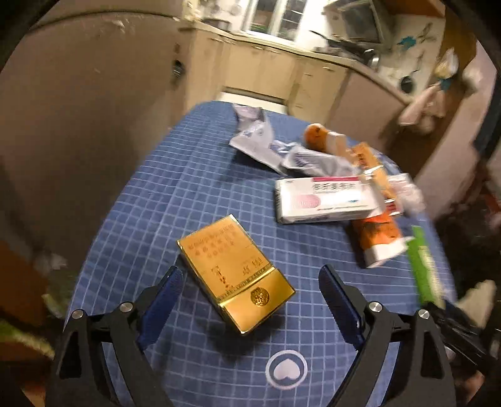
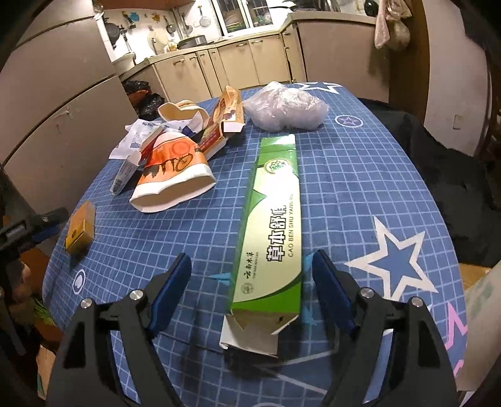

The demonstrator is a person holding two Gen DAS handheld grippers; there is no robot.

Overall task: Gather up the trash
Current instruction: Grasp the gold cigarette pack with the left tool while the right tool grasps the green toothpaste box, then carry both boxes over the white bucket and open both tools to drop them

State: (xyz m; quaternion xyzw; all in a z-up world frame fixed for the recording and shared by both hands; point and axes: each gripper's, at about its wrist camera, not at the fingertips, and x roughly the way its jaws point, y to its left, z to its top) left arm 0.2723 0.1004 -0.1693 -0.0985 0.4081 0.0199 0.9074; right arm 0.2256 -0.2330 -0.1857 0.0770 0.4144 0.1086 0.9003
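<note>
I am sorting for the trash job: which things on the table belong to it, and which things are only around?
Trash: gold box, green carton, orange paper cup, white box, crumpled plastic bag.
Around: blue grid tablecloth, kitchen cabinets, hanging towel.

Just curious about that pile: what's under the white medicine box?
The white medicine box rests partly on a crushed orange paper cup, which sticks out below it. Anything else beneath stays hidden by the box.

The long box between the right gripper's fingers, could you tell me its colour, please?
Green and white with dark lettering, the long box shows best in the right wrist view.
</note>
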